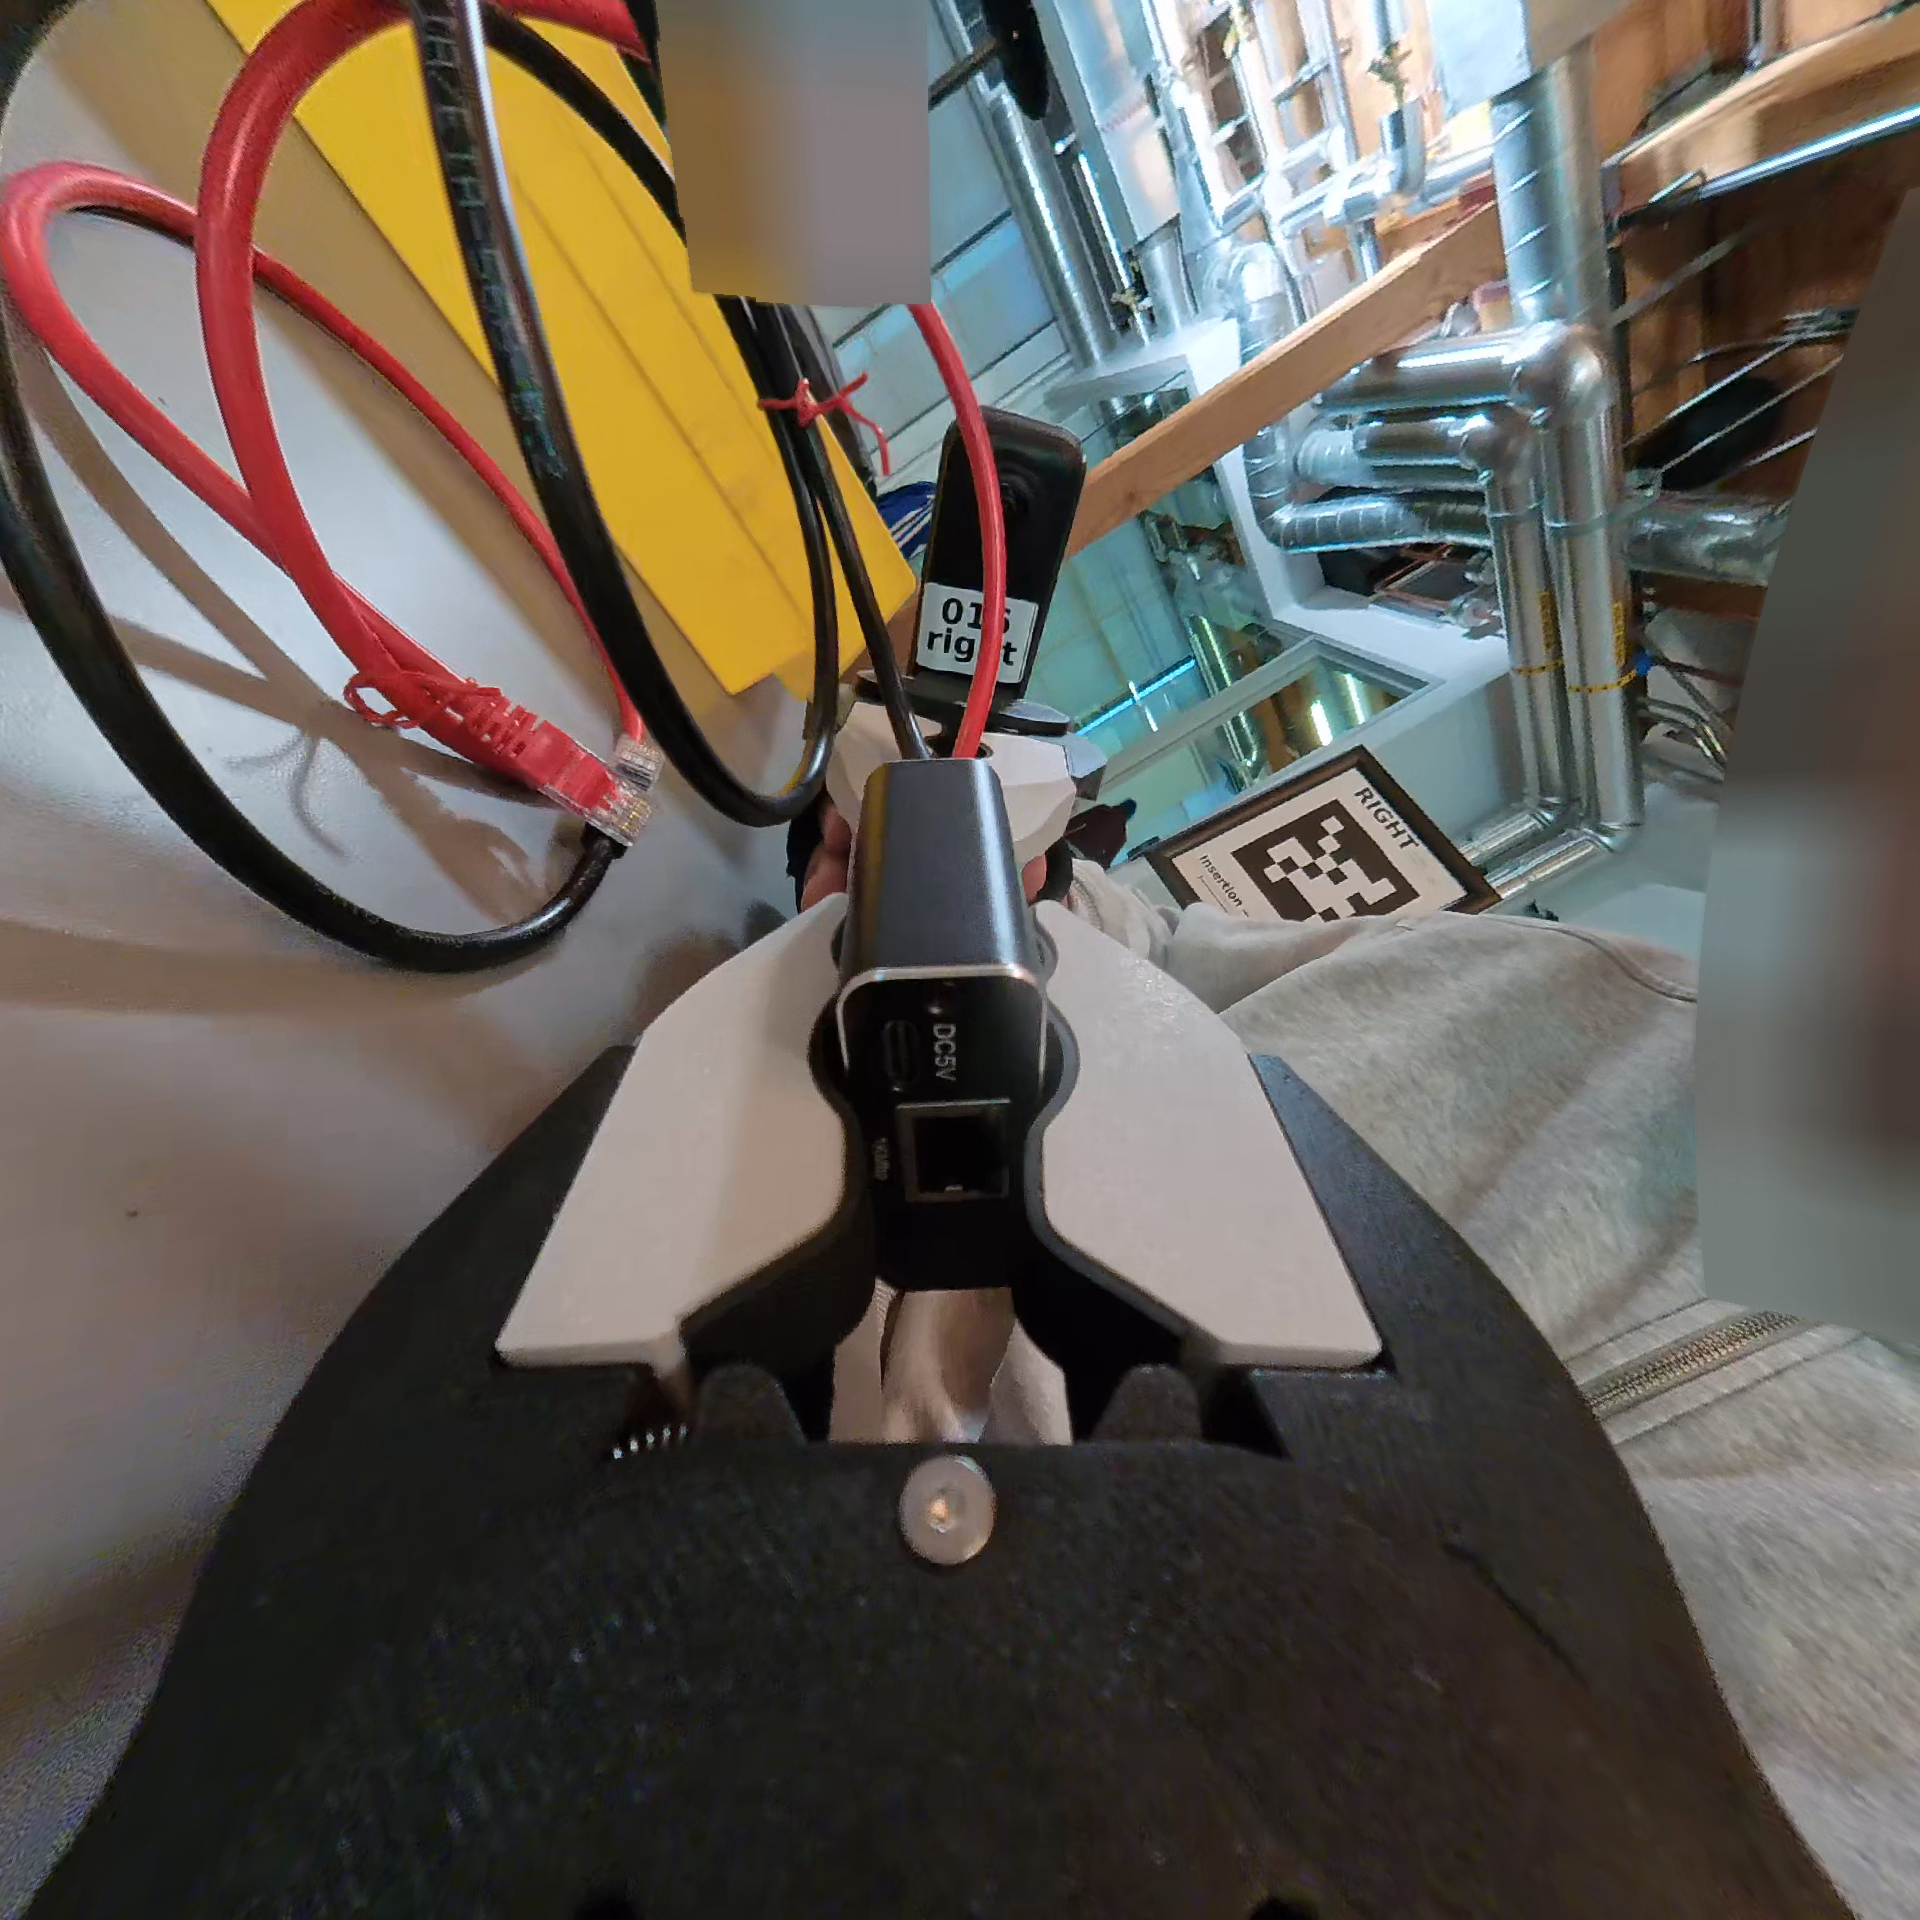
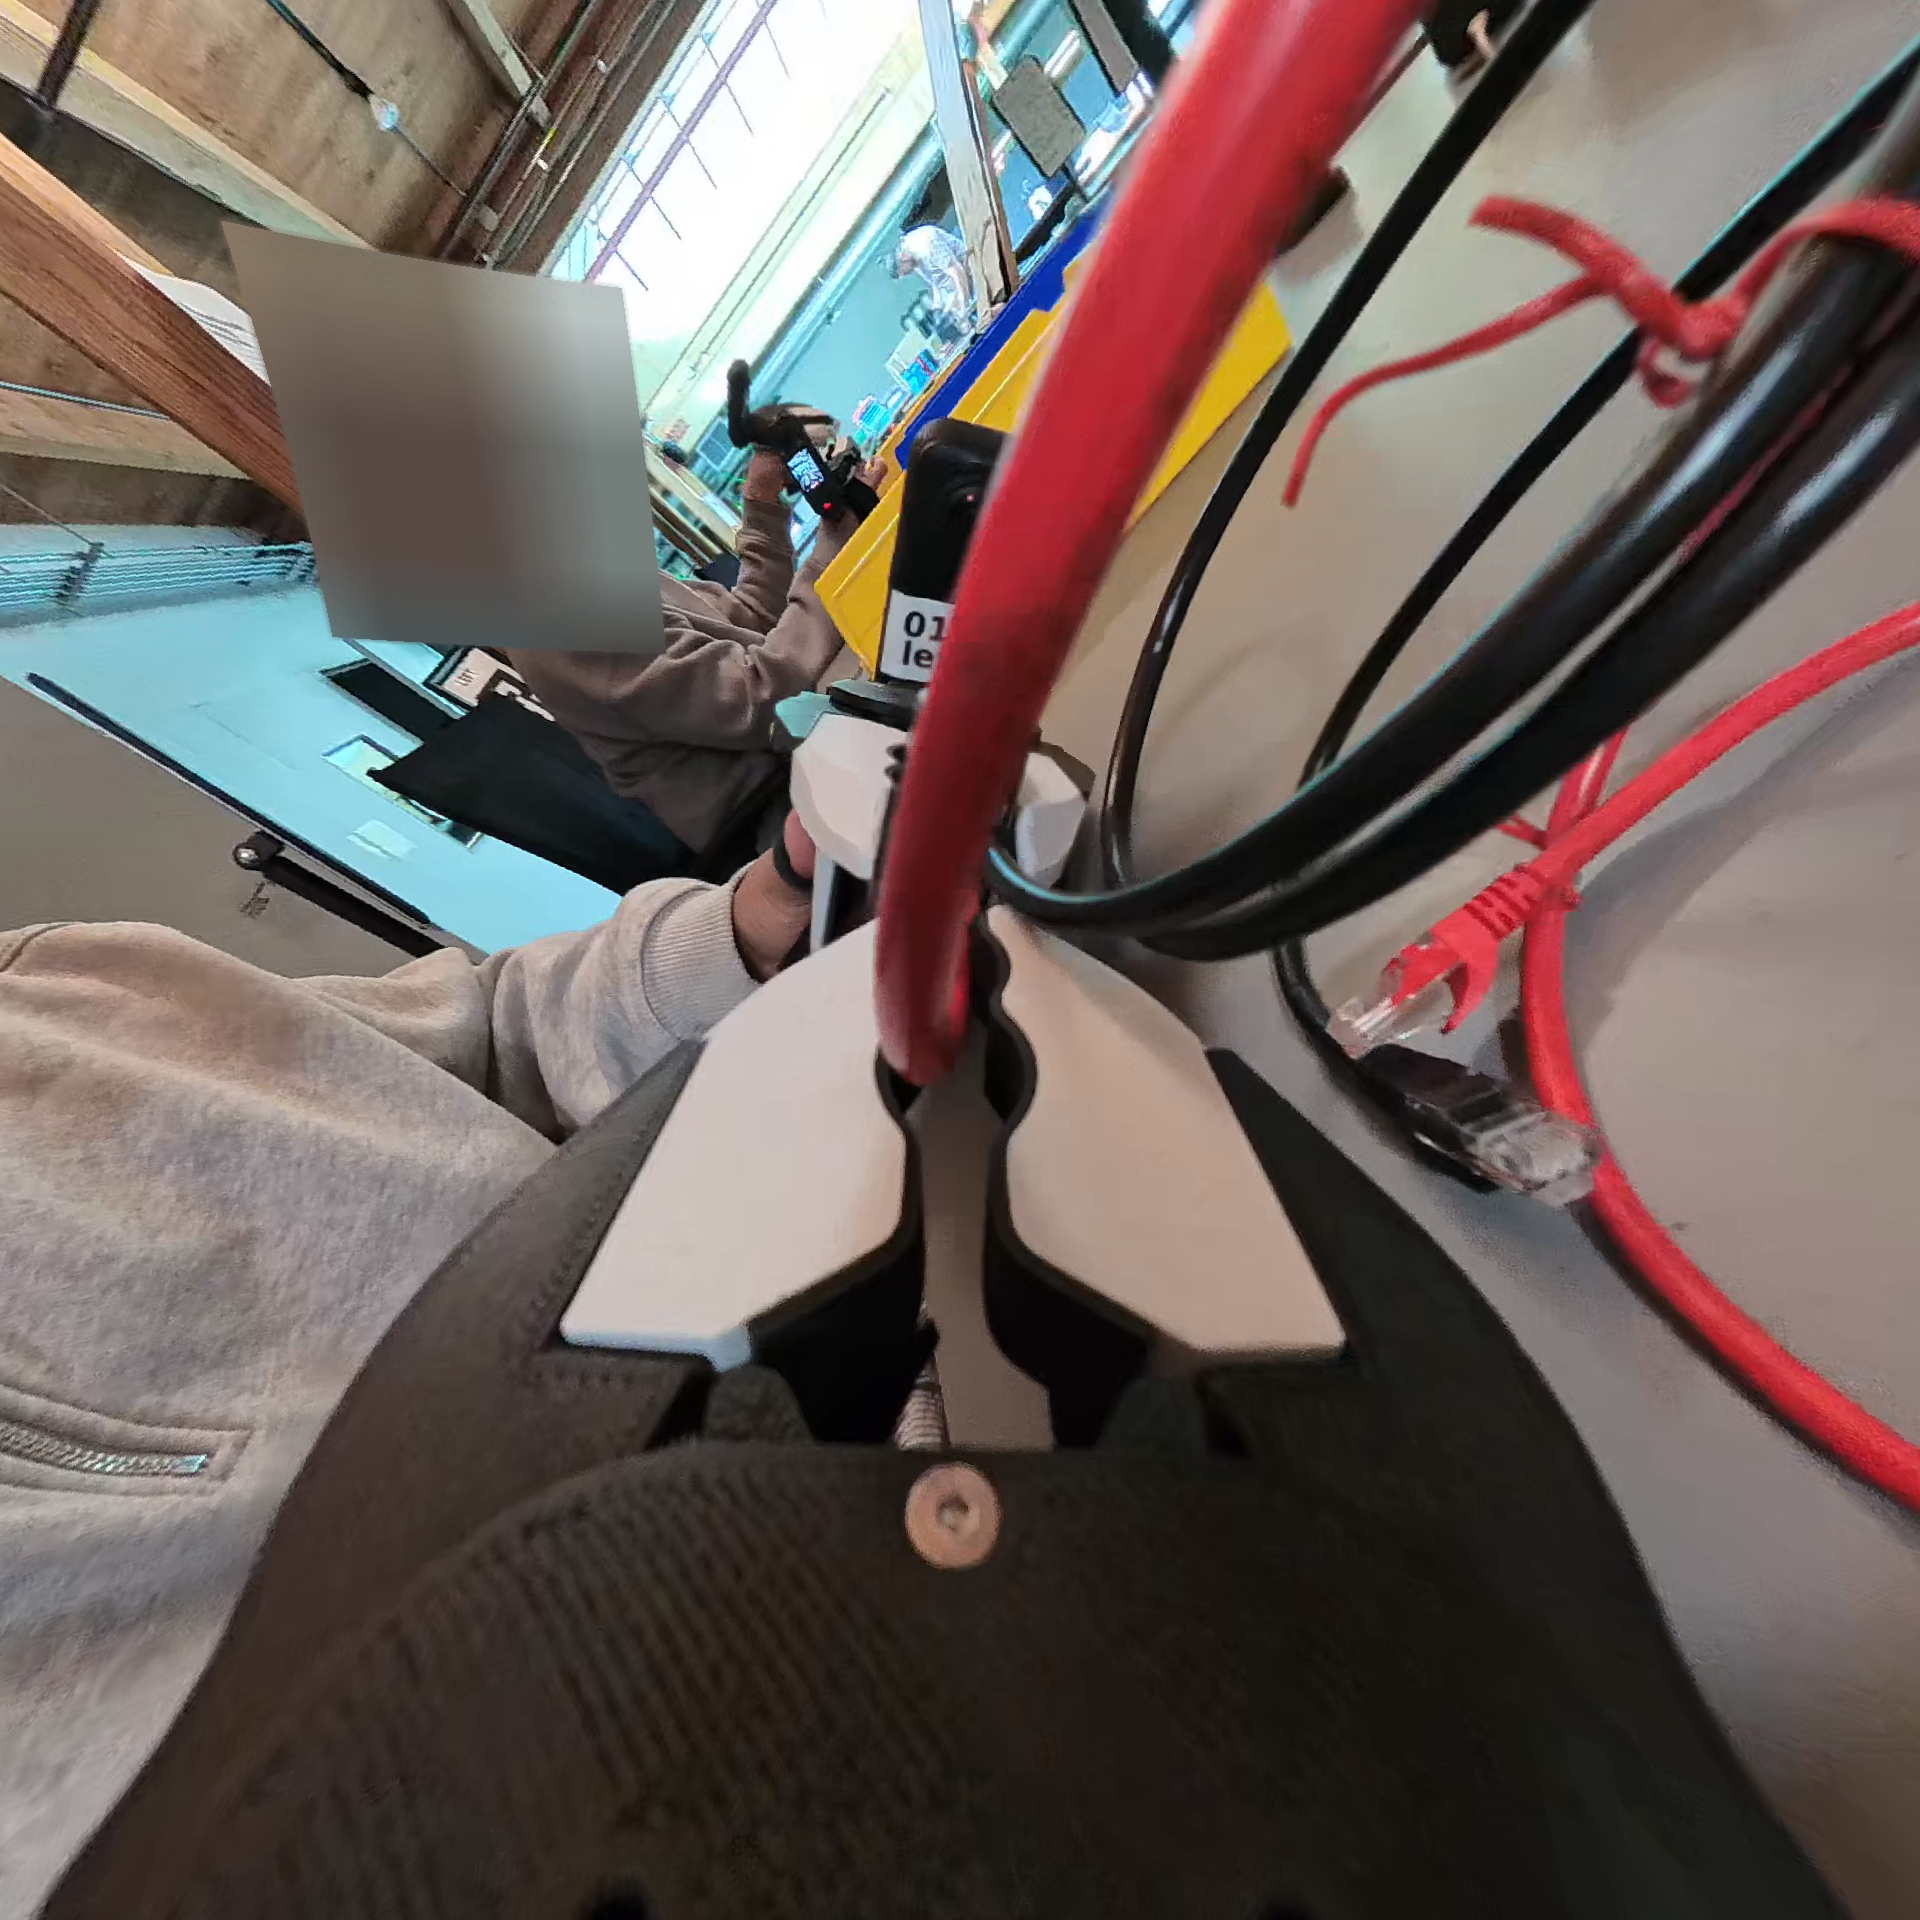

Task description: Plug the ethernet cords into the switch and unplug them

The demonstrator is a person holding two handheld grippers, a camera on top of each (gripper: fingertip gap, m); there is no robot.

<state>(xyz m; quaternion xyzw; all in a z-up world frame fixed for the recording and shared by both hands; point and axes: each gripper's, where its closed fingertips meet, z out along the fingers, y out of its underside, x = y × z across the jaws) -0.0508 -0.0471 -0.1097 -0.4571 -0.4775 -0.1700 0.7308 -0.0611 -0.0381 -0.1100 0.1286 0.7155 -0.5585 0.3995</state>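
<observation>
Left gripper: your left gripper is clenched on the switch, its white fingers pressed to both long sides of the dark metal body.
Switch: you hold it lifted off the table, near end toward the camera. That end shows one small oval socket and one empty network port. At the far end a red cord and a black cord run into it.
Right gripper: your right gripper is closed around the red cord right at its tips. The plug itself is hidden behind the white fingers, so you cannot tell how far it sits in the switch.
Facing tool: in the left wrist view the right gripper sits just beyond the switch, with its camera body and white label above it.
Cords in the way: the red cord arcs thick across the middle of the right wrist view and covers much of the left tool. Two black cords sweep across just behind your fingertips, bound by a red twist tie.
Loose ends: a red plug and a black plug lie touching on the grey table, well apart from the switch.
Around: a yellow bin stands beyond the cord loops. A framed marker card lies past your grey sleeve.
</observation>
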